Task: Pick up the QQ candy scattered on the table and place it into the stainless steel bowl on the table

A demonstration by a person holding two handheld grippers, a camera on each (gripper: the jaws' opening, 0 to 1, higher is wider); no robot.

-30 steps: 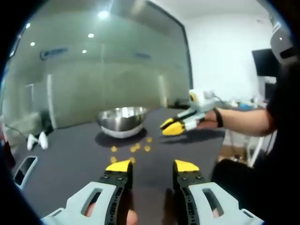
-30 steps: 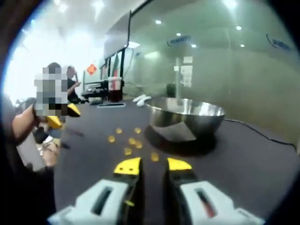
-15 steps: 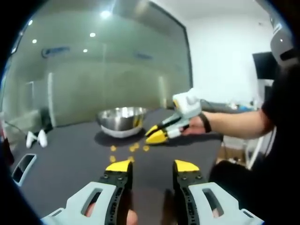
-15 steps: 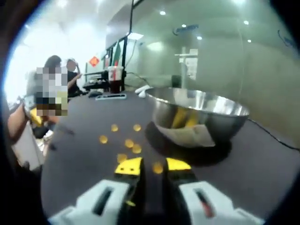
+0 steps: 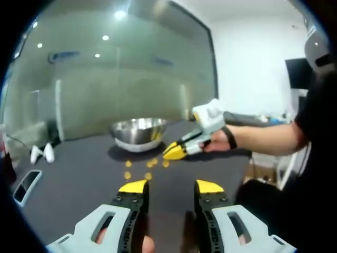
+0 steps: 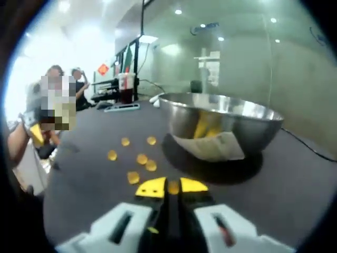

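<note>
While upright, bowl (image 6: 221,126) faces right claw (image 6: 171,186).

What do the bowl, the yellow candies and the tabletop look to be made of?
The bowl looks like polished stainless steel: its wall mirrors the yellow gripper tips. The candies seem soft, translucent gummy, glossy amber discs, though blur leaves that open. The table has a dark, matte surface with no glare, perhaps laminate or a mat.
</note>
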